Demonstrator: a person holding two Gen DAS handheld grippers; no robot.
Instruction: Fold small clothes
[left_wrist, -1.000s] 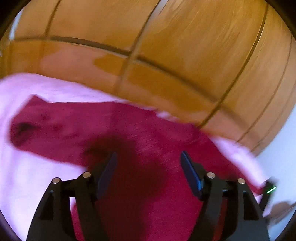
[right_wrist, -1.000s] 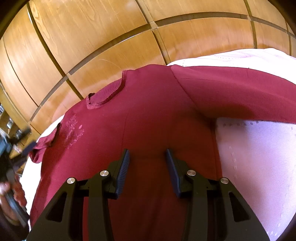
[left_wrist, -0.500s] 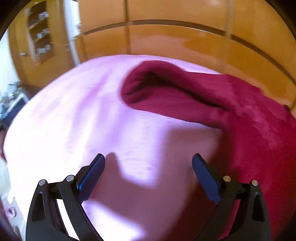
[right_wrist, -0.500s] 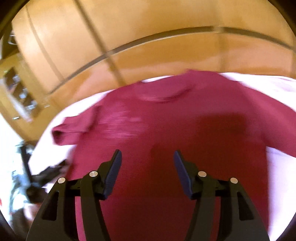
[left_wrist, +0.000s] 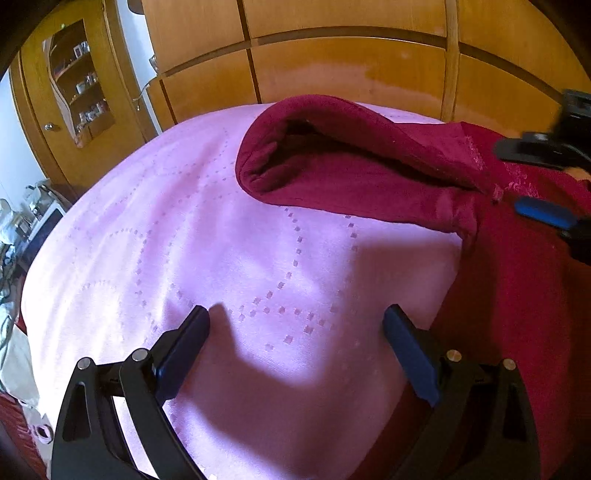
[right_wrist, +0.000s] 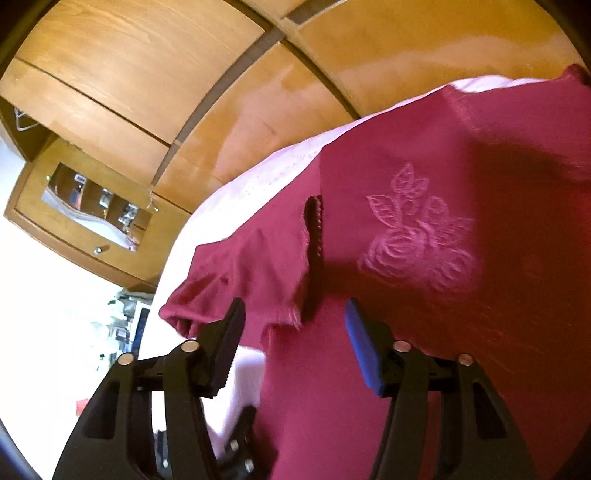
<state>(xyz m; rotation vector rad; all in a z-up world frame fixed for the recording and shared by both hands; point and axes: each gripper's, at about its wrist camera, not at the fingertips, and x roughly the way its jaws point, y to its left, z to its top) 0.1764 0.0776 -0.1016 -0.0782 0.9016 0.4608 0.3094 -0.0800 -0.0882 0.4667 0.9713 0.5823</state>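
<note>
Dark red knit shirt's short sleeve is lying at one o'clock from wide-open, empty left gripper over pink quilted bedspread; right gripper, half-open, having just been narrowing on nothing, is being held nearer.

Left gripper wide open over pink bedspread, nothing between jaws. Maroon shirt at right, sleeve bunched. Right gripper over shirt's edge. Wooden wardrobe behind.

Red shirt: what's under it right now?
The red shirt lies on the pink bedspread, which shows all around its sleeve. Whatever lies under the shirt's body is covered.
</note>
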